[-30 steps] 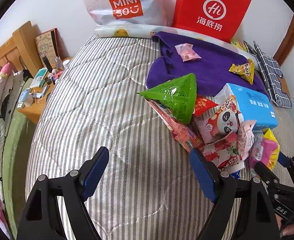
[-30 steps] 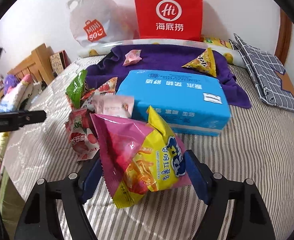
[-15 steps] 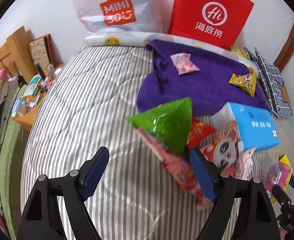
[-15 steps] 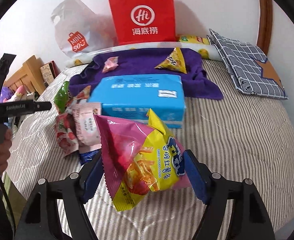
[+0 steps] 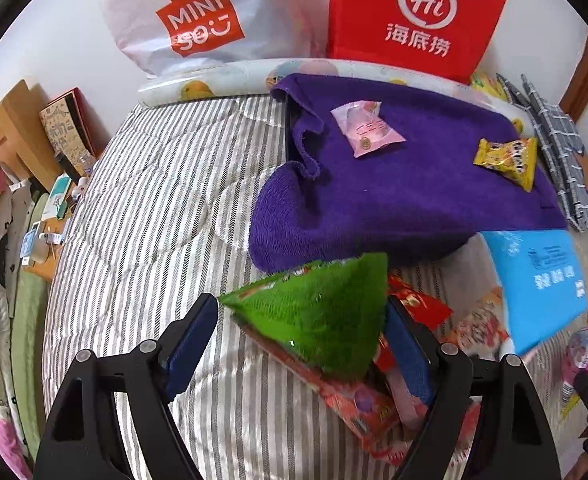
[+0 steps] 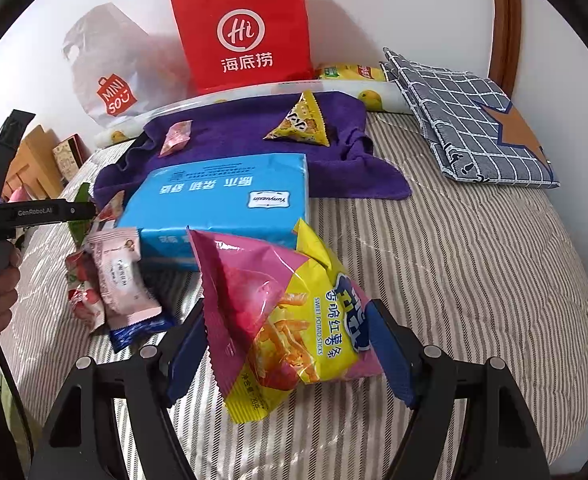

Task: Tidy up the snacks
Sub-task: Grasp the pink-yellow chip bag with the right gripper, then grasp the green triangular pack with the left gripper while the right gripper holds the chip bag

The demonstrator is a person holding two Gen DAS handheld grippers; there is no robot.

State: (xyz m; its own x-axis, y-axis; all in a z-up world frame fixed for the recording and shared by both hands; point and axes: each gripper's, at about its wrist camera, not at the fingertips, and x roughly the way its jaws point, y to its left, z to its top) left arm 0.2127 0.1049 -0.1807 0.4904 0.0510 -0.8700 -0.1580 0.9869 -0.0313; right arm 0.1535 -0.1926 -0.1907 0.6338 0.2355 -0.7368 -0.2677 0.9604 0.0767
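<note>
My left gripper [image 5: 300, 344] is open, its fingers on either side of a green triangular snack pack [image 5: 318, 316] that lies on top of a pile of red snack packets [image 5: 358, 404] on the striped bed. My right gripper [image 6: 286, 354] is shut on a pink and yellow sweet potato sticks bag [image 6: 290, 320] and holds it above the bed. A pink packet [image 5: 366, 130] and a yellow triangular packet [image 5: 508, 158] lie on the purple towel [image 5: 394, 200]. Small pink and red packets [image 6: 114, 280] lie beside the blue tissue pack [image 6: 222, 204].
A red Hi paper bag [image 6: 242, 28] and a white Miniso bag [image 6: 106, 68] stand against the far wall. A grey checked cloth [image 6: 474, 120] lies at the right. A wooden bedside table [image 5: 42, 216] with clutter is to the left of the bed.
My left gripper has moved forward until its fingers flank the green pack. My right gripper has pulled back and to the right, still holding the sweet potato bag.
</note>
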